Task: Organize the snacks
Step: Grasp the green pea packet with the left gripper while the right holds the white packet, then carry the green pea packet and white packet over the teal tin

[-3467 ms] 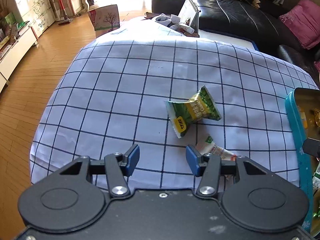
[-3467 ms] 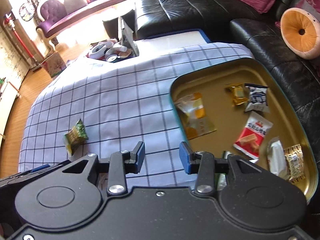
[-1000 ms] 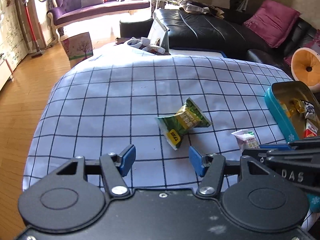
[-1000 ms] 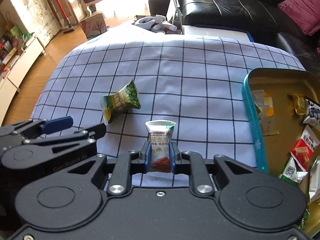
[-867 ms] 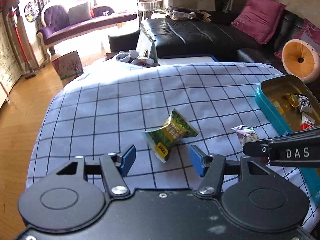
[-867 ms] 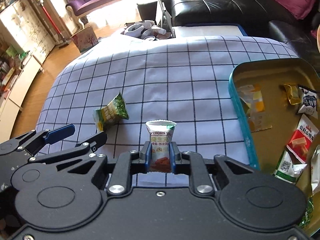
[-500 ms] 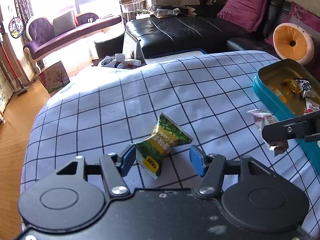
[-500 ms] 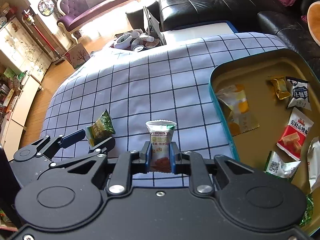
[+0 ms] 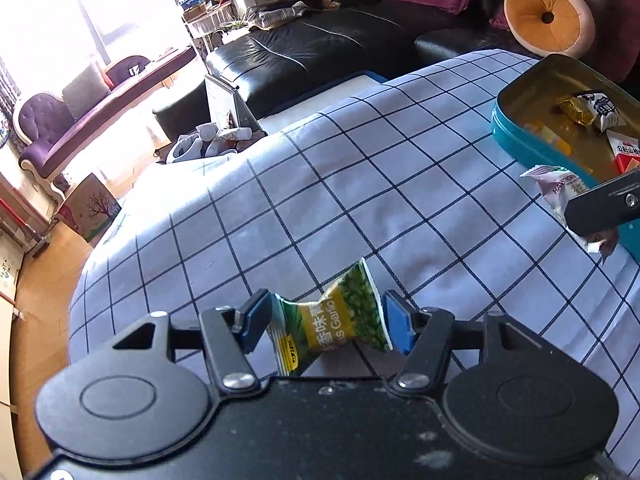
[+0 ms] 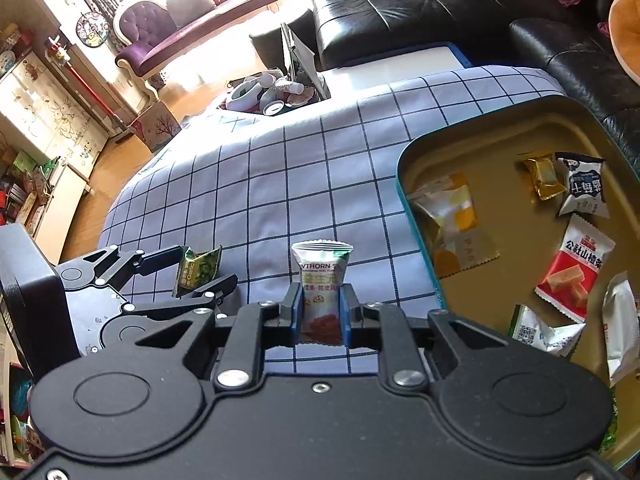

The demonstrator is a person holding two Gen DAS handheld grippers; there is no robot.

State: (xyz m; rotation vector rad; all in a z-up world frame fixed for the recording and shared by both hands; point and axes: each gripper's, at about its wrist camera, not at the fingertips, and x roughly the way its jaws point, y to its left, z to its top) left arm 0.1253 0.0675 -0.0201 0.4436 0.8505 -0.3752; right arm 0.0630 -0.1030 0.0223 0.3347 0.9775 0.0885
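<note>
The left claw (image 9: 324, 326) has its blue pads standing on either side of a green and yellow crinkled foil snack packet (image 9: 332, 324), which lies across the gap between them on the white cloth with a dark blue grid (image 9: 320, 200) that covers the desk. The jaws have just been opening a little wider. The packet's sealed ends come very close to both pads, but it is not possible to say that they press on it. Seen from the right wrist, this packet (image 10: 198, 270) sits near the left edge of the cloth.

The right claw (image 10: 320, 312) is closed tight on a small white sachet with a red picture at its base (image 10: 322, 284), held upright with its crimped top standing above the pads. In the left wrist view the same sachet (image 9: 560, 192) hangs in that claw just beside the near wall of a teal metal tin with a gold interior (image 10: 424, 256).

The tin rests at the right side of the desk and holds several wrapped snacks, among them a red and white pack (image 10: 576, 268), a gold foil sweet (image 10: 542, 176), a dark blue and white sachet (image 10: 584, 188) and a clear wrapper with orange patches (image 10: 452, 216). A black leather sofa (image 10: 420, 4) stands beyond the far edge.
</note>
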